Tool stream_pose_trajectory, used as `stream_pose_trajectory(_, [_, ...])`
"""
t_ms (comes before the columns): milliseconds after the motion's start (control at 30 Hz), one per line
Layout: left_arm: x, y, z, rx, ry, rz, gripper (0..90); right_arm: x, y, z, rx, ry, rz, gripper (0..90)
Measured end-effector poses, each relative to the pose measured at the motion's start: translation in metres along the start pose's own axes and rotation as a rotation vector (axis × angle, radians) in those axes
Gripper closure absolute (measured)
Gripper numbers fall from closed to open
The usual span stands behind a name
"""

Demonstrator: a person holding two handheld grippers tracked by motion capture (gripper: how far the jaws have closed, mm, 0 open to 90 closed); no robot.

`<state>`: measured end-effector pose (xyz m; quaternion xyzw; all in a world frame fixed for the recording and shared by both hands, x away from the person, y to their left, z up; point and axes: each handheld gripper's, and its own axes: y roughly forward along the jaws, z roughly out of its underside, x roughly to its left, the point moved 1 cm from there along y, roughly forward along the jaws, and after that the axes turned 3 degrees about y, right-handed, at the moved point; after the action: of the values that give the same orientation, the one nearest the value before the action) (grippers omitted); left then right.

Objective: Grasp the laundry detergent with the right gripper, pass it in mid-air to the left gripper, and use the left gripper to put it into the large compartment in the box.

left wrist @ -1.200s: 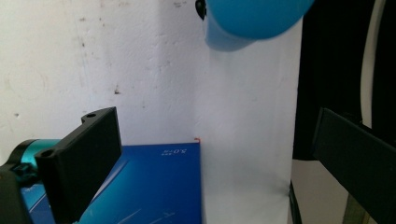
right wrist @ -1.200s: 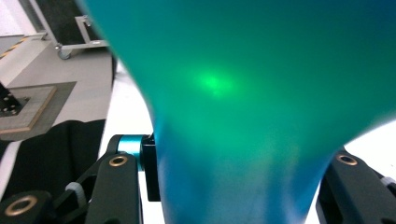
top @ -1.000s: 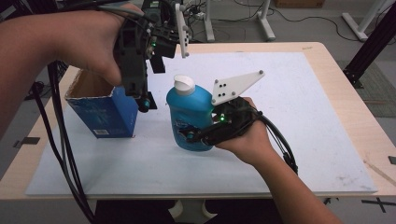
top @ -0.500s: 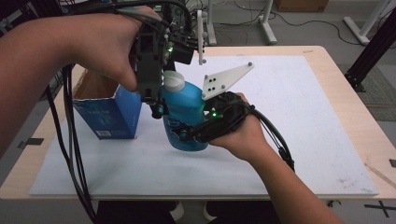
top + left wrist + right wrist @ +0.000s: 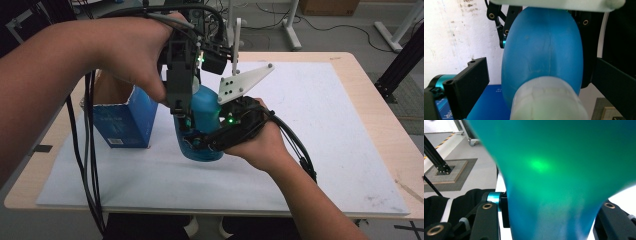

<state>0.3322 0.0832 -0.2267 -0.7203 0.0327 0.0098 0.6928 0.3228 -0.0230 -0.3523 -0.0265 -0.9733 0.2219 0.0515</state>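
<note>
a blue plastic bottle (image 5: 202, 117) with a white cap (image 5: 547, 100) stands upright beside an open blue box (image 5: 122, 117).

I see an open blue carton (image 5: 120, 117) standing at the left of the white mat (image 5: 325, 130) covering the wooden bench (image 5: 372, 95). Beyond the bench, black cables (image 5: 272, 22) trail across grey floor (image 5: 345, 35).

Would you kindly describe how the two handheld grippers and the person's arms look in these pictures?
Both are black, jointed frames with brass-coloured rivets and teal fittings. The left gripper trails a bundle of black cables; the right gripper carries a pale three-cornered plate with small holes, shows a green light, and trails black cables too. Both forearms are bare, with no sleeves or gloves.
</note>
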Motion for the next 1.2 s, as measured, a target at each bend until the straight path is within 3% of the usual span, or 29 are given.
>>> stream_pose_trajectory(533, [0.0025, 0.0037, -0.0056, 0.033, -0.011, -0.009, 10.8, 0.0, -0.003, -0.0012, -0.022, 0.013, -0.009, 45.9])
stream_pose_trajectory(1200, [0.0032, 0.0043, -0.0066, 0.036, -0.018, -0.029, 23.0, 0.0002, -0.0025, -0.0003, -0.02, 0.021, 0.0, 45.9])
